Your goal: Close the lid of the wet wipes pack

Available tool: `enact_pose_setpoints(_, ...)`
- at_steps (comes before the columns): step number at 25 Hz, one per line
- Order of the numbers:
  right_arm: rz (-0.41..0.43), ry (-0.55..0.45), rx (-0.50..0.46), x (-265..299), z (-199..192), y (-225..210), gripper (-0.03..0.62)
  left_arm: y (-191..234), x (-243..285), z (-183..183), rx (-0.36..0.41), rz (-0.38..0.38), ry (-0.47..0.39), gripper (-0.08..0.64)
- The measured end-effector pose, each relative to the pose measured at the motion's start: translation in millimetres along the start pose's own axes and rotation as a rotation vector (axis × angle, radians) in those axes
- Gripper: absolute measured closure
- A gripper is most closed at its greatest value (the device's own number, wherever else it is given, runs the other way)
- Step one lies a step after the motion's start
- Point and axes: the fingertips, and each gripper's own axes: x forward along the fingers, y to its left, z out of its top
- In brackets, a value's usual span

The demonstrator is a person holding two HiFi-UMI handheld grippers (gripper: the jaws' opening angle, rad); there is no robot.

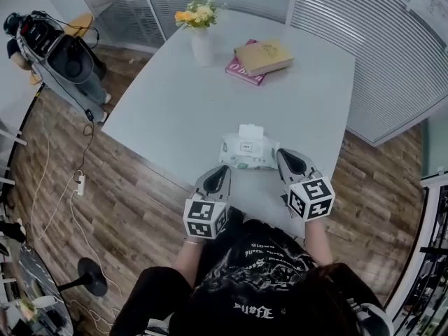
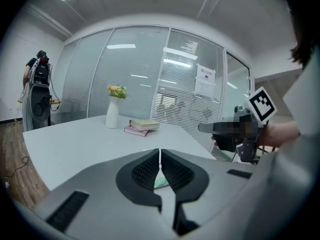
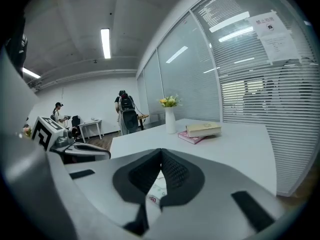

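Observation:
The wet wipes pack (image 1: 245,152) lies near the front edge of the white table (image 1: 175,110), and its white lid flap (image 1: 250,131) stands up at the pack's far side. My left gripper (image 1: 222,169) hovers at the pack's near left corner with its jaws shut and nothing in them. At the pack's right end is my right gripper (image 1: 282,153), also shut and empty. In the left gripper view a bit of the pack (image 2: 161,182) shows under the closed tips (image 2: 160,152). The right gripper view likewise shows the pack (image 3: 157,189) below its closed tips (image 3: 161,152).
A white vase of flowers (image 1: 201,42) and two stacked books (image 1: 261,59) stand at the table's far side. A person with equipment (image 1: 54,51) stands on the wooden floor at the far left. Glass walls with blinds run behind and to the right.

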Motion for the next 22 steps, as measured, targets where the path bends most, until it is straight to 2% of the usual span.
enact_pose_setpoints(5,-0.07,-0.033,0.006,15.6,13.3,-19.0,0.591,11.7,17.1,3.8,0.004,-0.021,0.033,0.546)
enact_pose_setpoints(10,-0.046,0.0,0.03,50.2,23.5,-39.4,0.591,22.3,33.7,5.3,0.018,-0.036,0.059,0.546)
enact_pose_setpoints(13,-0.035,0.076,0.019,75.9,11.1,-50.3,0.529,23.4,43.4,9.5,0.018,-0.064,0.075,0.546)
enact_pose_setpoints(16,0.011,0.167,0.0,98.7,-4.0,-55.0,0.531,28.1,52.9,12.7,0.022,-0.064,0.101,0.546)
enact_pose_setpoints(20,0.089,0.24,0.077,125.0,-19.8,-57.8,0.526,39.5,62.9,5.5,0.032,-0.053,0.158,0.546)
enact_pose_setpoints(22,0.111,0.294,0.083,134.1,-31.4,-61.2,0.509,40.5,66.7,3.0,0.033,-0.066,0.181,0.546)
